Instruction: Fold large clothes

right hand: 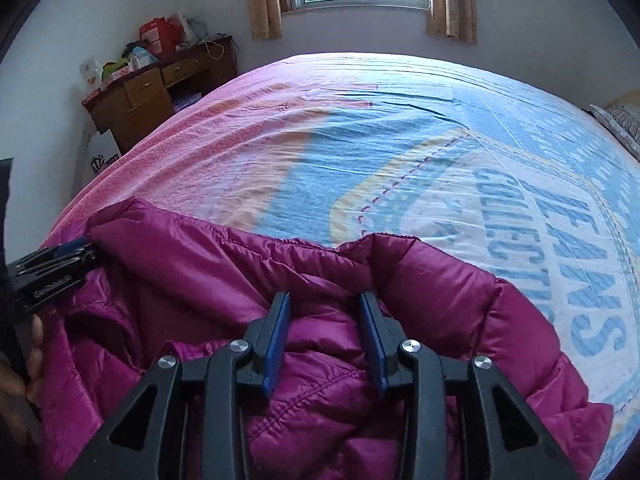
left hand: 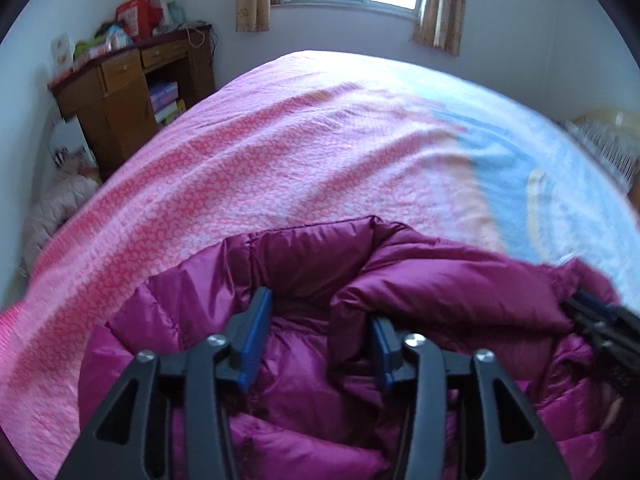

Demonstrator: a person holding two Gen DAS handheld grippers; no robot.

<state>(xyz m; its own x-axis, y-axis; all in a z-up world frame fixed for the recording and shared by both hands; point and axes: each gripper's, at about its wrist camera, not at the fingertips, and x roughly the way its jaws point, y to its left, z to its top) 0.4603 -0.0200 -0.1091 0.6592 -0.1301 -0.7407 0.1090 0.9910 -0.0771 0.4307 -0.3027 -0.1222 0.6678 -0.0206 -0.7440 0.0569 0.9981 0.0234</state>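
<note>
A magenta puffer jacket (left hand: 440,280) lies bunched at the near edge of the bed; it also shows in the right wrist view (right hand: 208,276). My left gripper (left hand: 320,312) is open, its blue-padded fingers (left hand: 256,340) standing apart over the jacket with a fold draped against the right finger. My right gripper (right hand: 324,300) is open too, its fingers (right hand: 276,340) apart with jacket fabric between them. Each gripper shows at the edge of the other's view: the right one (left hand: 600,320) and the left one (right hand: 52,264), both over the jacket.
The bed (right hand: 400,140) carries a pink and blue printed sheet. A wooden desk (left hand: 132,88) with clutter stands at the far left by the wall. A pale pink garment (left hand: 60,208) lies on the floor beside the bed. A pillow (right hand: 624,120) is at the far right.
</note>
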